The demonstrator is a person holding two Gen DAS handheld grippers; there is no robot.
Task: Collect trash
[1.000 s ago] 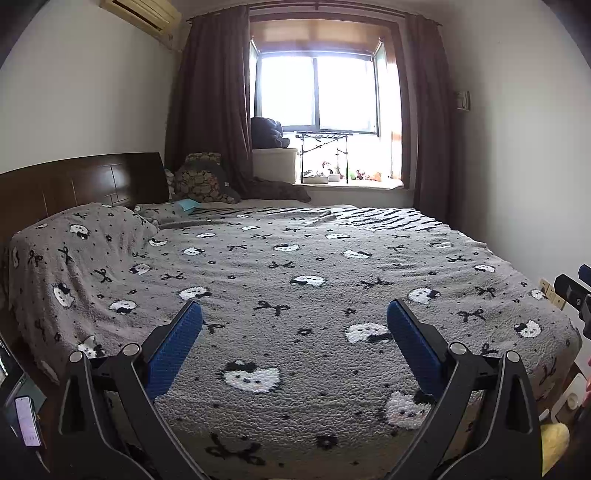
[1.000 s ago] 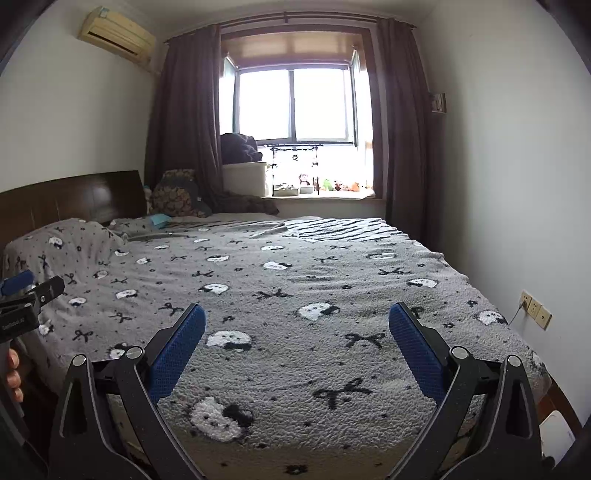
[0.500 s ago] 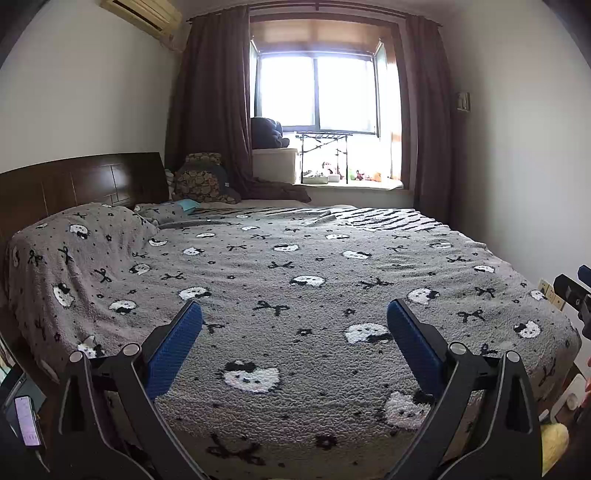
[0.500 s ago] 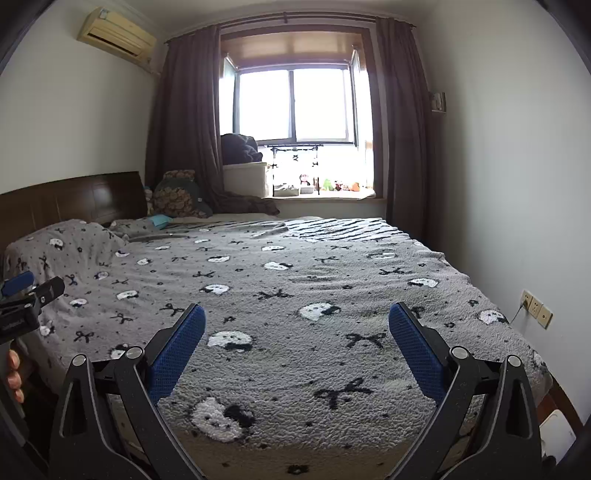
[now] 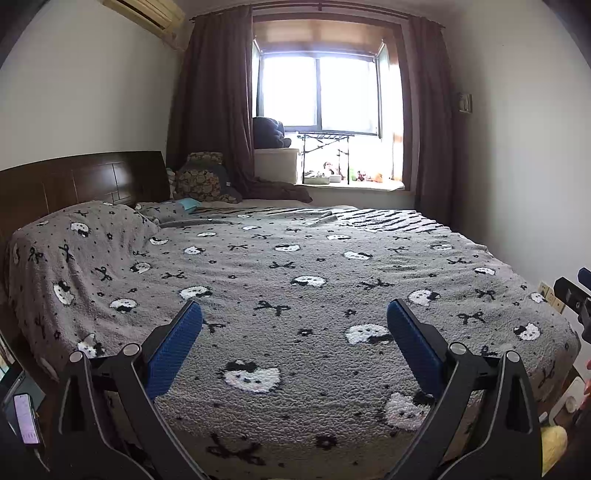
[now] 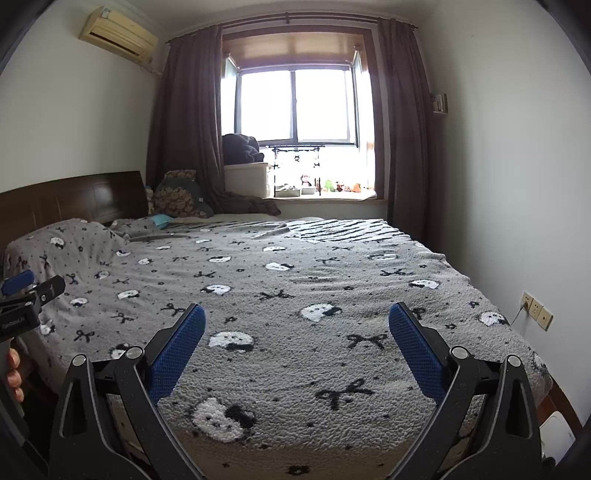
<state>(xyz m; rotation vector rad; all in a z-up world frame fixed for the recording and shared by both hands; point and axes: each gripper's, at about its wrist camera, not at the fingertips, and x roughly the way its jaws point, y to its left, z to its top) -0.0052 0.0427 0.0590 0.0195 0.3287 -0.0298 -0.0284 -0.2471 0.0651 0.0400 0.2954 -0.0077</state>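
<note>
While both point level across the bed [image 5: 295,258], the left gripper [image 5: 294,325] and right gripper [image 6: 296,326] hold fingers spread, empty.

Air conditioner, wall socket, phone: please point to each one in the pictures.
air conditioner [image 6: 118,35], right wrist view, middle of its front panel
wall socket [image 6: 537,315], right wrist view, middle plate
phone [image 5: 26,419], left wrist view, lit screen

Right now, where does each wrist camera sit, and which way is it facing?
Left wrist: on the left gripper, facing across the bed to the window; open blue fingers, right gripper's tip at right edge.
Right wrist: on the right gripper, same heading; open fingers, left gripper and hand at left edge.
Shared: bed, window, headboard, air conditioner.
</note>
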